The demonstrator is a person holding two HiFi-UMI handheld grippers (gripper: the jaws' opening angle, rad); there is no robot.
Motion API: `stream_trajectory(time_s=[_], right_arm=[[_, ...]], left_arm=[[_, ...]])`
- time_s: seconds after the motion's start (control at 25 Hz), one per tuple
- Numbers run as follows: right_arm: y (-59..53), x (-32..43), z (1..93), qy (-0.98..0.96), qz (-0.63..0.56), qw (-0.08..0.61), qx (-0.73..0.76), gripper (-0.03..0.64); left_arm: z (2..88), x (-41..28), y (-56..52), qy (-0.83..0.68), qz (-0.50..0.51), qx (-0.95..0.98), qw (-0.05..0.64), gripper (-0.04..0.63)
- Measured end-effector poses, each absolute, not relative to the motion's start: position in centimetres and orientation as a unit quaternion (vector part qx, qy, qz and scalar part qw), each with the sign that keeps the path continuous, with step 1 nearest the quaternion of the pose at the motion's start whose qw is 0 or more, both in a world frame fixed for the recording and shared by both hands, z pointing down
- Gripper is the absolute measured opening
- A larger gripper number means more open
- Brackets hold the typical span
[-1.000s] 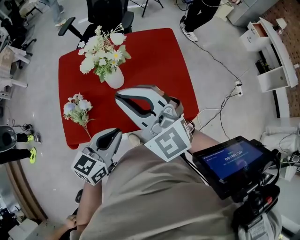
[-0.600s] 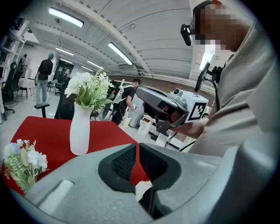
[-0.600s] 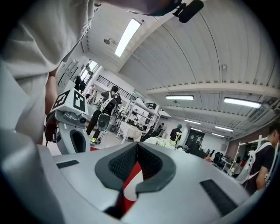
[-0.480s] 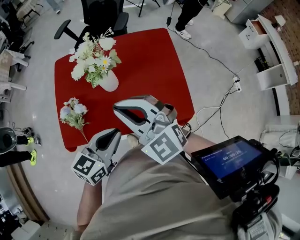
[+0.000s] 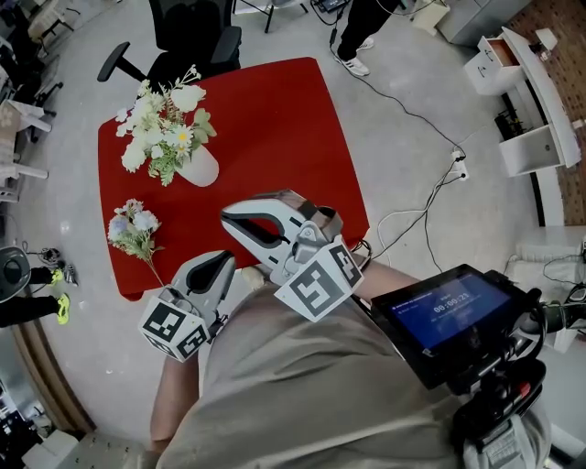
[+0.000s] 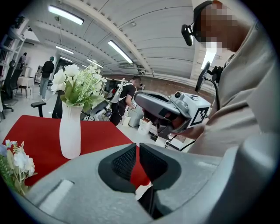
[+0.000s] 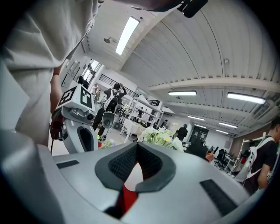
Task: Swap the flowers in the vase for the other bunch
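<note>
- White vase point(image 5: 201, 169) stands on the far left part of the red table point(image 5: 284, 119). It looks ceramic and smooth, so probably slippery and breakable. It is tall and narrow and could tip easily.
- Flowers point(image 5: 157, 128) in it look artificial: light, with soft heads and stiffer stems. Best hold is low on the bundled stems just above the vase mouth, lifting straight up while the other tong steadies the vase.
- Other bunch point(image 5: 133, 229) lies flat near the table's left front edge, well apart from the vase, stem towards the person. It is small and light; take it by the thin stem, not the blossoms.
- Left gripper point(image 6: 136, 151) and right gripper point(image 7: 136, 154) are both clenched with nothing between the jaws, held close to the person's body, short of the table.
- Office chair point(image 5: 188, 32) stands behind the table, a cable point(image 5: 430, 192) runs over the floor to the right, and a standing person point(image 5: 362, 27) is beyond the far edge. Nothing blocks the way to the flowers.
</note>
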State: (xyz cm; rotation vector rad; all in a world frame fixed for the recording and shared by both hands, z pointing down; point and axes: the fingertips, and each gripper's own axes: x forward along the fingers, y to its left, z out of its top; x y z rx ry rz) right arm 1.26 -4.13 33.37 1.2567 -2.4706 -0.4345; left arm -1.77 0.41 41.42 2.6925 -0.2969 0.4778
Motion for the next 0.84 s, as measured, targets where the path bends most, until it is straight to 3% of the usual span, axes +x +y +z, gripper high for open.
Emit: stream_trajectory(time_s=[0.84], right_arm=[[-3.6, 9.2, 38.1, -0.881, -0.081, 0.195, 0.423, 0.012]], left_arm=[[42.1, 5.0, 0.7, -0.123, 0.173, 0.956, 0.202, 0.029]])
